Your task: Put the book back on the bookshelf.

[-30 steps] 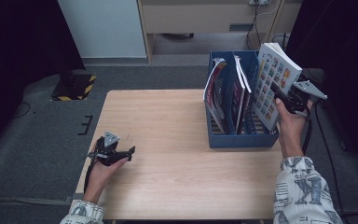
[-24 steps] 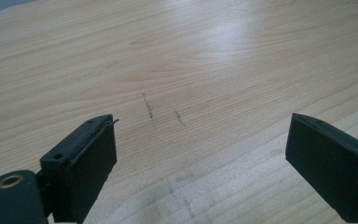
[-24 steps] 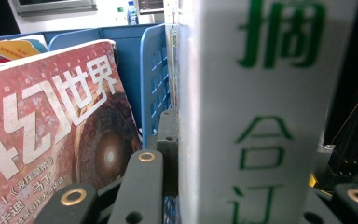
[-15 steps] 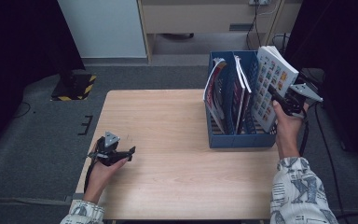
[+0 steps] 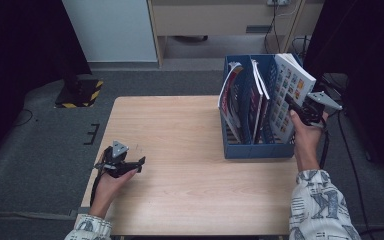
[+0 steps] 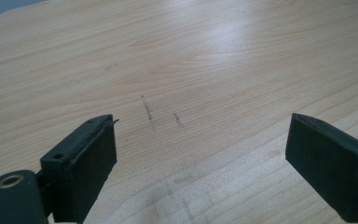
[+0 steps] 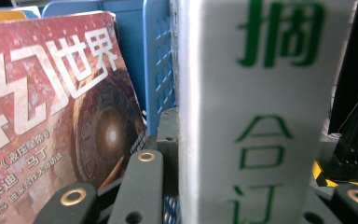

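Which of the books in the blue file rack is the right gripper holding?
The white book with the colourful picture-grid cover, rightmost in the blue plastic file rack; the right gripper clamps it, the others stand untouched.

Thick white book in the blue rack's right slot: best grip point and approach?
Grip the white book by its spine edge, coming from the rack's right side: that edge leans out over the wall, unblocked. The right gripper is clamped there, spine between its jaws.

High view: overhead, looking forward and down on the whole counter [image 5: 190,150]. Left gripper view: low, close over bare counter. Right gripper view: inches-close on the white book [image 7: 251,116], shared with high view [image 5: 292,90].
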`<state>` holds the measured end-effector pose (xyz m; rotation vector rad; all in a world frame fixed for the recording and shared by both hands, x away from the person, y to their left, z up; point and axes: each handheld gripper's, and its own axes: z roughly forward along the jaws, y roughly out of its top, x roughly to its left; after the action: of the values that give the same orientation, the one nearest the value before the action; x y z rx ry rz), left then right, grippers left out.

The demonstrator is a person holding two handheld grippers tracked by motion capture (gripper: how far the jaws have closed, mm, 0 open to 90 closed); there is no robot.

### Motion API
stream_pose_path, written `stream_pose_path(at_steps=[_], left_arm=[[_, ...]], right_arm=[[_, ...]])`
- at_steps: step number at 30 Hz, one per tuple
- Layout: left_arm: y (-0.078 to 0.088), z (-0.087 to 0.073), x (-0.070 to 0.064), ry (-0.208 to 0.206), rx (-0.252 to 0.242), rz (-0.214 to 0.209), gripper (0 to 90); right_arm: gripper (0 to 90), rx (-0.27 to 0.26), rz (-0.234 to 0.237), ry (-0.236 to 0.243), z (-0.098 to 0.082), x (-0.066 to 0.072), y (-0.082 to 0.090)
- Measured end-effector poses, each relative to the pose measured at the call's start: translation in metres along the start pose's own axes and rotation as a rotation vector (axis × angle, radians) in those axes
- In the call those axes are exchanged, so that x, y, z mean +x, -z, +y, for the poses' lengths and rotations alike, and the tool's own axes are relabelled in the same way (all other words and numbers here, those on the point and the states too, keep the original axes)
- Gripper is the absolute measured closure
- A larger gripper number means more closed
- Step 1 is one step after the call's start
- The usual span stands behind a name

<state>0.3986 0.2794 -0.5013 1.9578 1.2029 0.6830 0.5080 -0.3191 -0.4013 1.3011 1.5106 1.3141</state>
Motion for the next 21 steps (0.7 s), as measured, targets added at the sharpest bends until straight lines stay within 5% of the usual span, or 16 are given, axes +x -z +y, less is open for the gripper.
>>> stream_pose_path(at_steps=[21], left_arm=[[0.0013,0.0017,-0.0002,0.0,-0.009,0.001,8.4]], right_arm=[[74.0,0.076,0.007,-0.006,-0.0082,-0.001,-0.0041]])
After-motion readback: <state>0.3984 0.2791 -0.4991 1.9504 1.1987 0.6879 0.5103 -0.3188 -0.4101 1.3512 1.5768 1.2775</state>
